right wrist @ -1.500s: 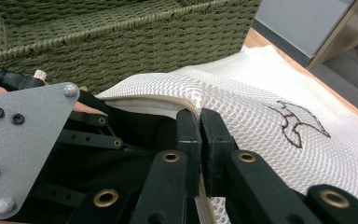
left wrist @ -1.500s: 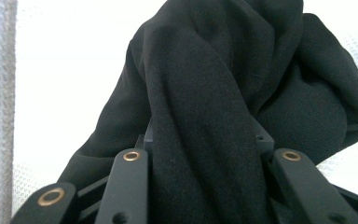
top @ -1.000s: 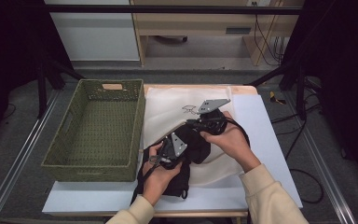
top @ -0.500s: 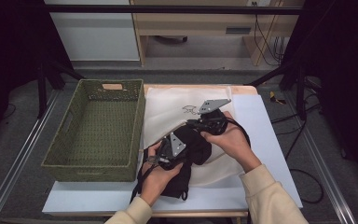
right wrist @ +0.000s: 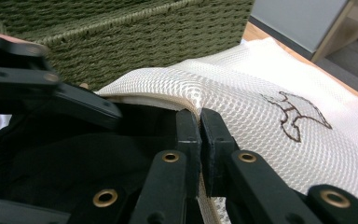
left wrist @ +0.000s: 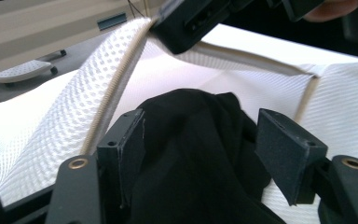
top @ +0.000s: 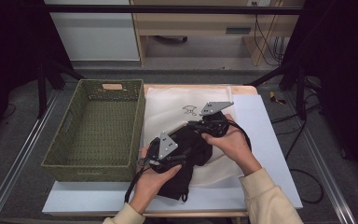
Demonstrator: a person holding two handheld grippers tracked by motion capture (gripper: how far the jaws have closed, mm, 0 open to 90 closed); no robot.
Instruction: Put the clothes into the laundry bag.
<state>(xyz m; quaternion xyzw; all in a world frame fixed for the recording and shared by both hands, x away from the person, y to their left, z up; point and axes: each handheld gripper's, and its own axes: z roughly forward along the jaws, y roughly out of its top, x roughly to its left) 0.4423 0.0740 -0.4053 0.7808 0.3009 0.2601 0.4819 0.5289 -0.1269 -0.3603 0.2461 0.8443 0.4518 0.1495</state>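
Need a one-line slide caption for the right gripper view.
Right gripper pinches the mesh bag rim beside black cloth and basket.

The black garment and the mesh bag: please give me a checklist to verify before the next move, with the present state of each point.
1. Right tongs shut on the mesh bag rim, holding the mouth up: ok.
2. Left tongs have just been opening; the pads stand apart with the black garment between them, one pad touching, no squeeze: ok.
3. Garment fully inside the bag: not ok, in the high view much of it lies outside, toward the table front edge.
4. Bag mouth wide enough for the rest: cannot tell.
5. Green woven basket apart from both hands: ok.
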